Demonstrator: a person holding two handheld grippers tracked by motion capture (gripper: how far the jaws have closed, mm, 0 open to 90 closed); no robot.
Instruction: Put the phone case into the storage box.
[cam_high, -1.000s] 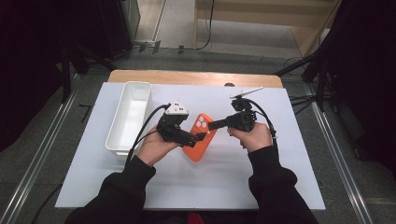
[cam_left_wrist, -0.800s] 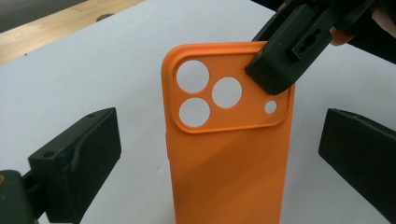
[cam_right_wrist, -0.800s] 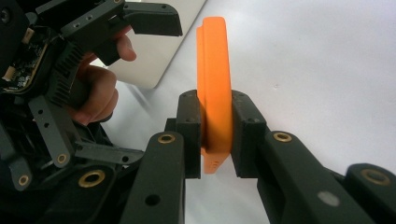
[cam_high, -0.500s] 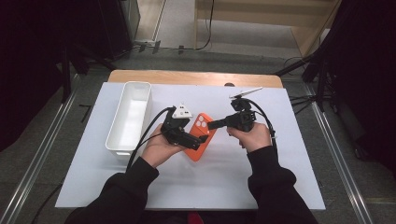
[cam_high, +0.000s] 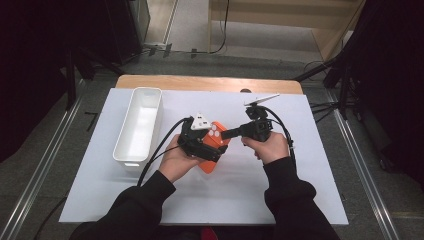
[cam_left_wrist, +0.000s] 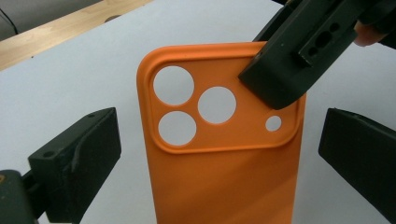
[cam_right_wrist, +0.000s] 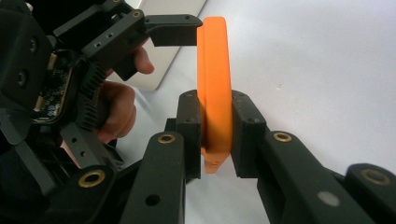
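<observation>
A: Two grippers meet at one item. Report each state.

B: Right gripper (cam_right_wrist: 215, 135): jaws clamped across the thickness of the orange phone case (cam_left_wrist: 224, 154), at the corner next to the camera cut-outs. Left gripper (cam_left_wrist: 219, 154): jaws spread wide, one on each side of the case, neither touching it.

A: Location of the case?

B: Near the middle of the worktop (cam_high: 310, 200), between the two hands, right of the white bin (cam_high: 137, 125) that stands along the left edge. In the right gripper view it stands on edge, clear of the white surface as far as can be judged.

A: Which relation governs the coming move?

B: Long axis of the case against the left gripper. In the left gripper view that axis runs straight away from the camera, centred in the gap, so the jaws flank the two long edges. Closing them would, by my judgement, take the case across its width, below the cut-outs.

A: Nearer hand?

B: Both equally close; the right one carries the load.

A: Risk?

B: The right jaw tip covers one upper corner. Keep the left grip lower on the body to avoid contact between grippers.
</observation>
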